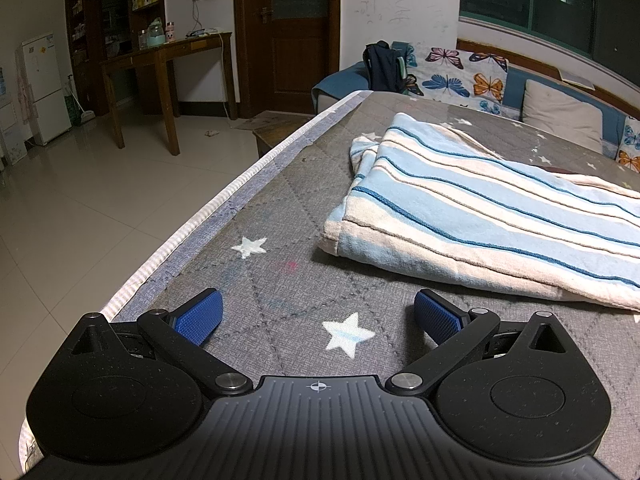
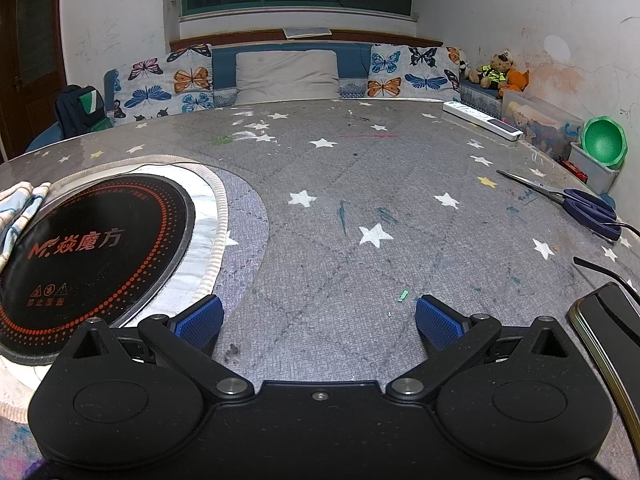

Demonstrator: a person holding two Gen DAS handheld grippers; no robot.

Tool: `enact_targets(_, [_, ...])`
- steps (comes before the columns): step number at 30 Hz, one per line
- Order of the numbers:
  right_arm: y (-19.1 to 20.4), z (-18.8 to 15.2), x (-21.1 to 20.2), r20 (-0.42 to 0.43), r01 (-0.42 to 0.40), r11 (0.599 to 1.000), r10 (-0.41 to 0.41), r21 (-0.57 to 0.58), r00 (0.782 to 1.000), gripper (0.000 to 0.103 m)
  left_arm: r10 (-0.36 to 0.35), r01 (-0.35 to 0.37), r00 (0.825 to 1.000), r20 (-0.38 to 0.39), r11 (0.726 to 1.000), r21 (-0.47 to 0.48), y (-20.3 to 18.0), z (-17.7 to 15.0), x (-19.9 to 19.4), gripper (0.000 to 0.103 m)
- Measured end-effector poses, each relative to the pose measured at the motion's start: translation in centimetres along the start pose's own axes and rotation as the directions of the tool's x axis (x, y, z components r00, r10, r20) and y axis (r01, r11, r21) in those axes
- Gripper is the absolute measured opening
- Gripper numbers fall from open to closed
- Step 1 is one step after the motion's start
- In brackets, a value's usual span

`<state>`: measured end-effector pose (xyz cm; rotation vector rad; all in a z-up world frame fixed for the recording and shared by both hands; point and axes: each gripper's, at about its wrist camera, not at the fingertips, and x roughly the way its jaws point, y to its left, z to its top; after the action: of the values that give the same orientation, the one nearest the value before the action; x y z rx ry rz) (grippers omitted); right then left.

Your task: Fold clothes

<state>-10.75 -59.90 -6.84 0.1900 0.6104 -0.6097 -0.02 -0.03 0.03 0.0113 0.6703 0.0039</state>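
The blue-and-cream striped cloth (image 1: 480, 216) lies on the grey star-printed quilted table cover (image 1: 280, 216), filling the right half of the left wrist view. It is already doubled over, with layered edges showing along its near side and a small flap sticking out at its upper left. The left gripper (image 1: 316, 314), at the bottom centre of that frame, has its blue-padded fingers (image 1: 198, 316) spread wide and holds nothing; it sits close to the cloth's near edge without touching it.

In the right wrist view the right gripper (image 2: 318, 318) is likewise spread and empty above bare cover, and only a corner of the cloth (image 2: 18, 208) shows at the left edge, resting on the round black induction hob (image 2: 92, 248) (set into the table).

I judge at least one fold done; further folds or tidying may be left.
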Motion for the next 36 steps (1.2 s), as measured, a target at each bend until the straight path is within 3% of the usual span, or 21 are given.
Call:
enact_targets(23, [0.0,0.0,0.0,-0.001,0.003,1.000,-0.003,-0.003,1.000,0.103,-0.015,0.015,1.000,-0.013,1.000,0.001,0.5,-0.1,-0.1,0.102])
enact_targets(27, [0.0,0.5,0.1,-0.026,0.007,1.000,-0.007,0.009,1.000,0.103,-0.030,0.030,0.999,0.017,1.000,0.003,1.4,1.2,-1.1,0.101])
enact_targets(32, [0.7,1.4,-0.6,-0.038,-0.055,0.998,0.056,0.029,0.998,0.103,-0.053,0.053,0.998,0.041,0.999,-0.004,2.0,3.0,-1.3,0.100])
enact_targets(36, [3.2,1.7,-1.6,-0.037,-0.163,0.987,0.163,-0.002,0.986,0.103,-0.077,0.077,0.996,0.043,0.997,0.006,1.7,4.0,-1.0,0.098])
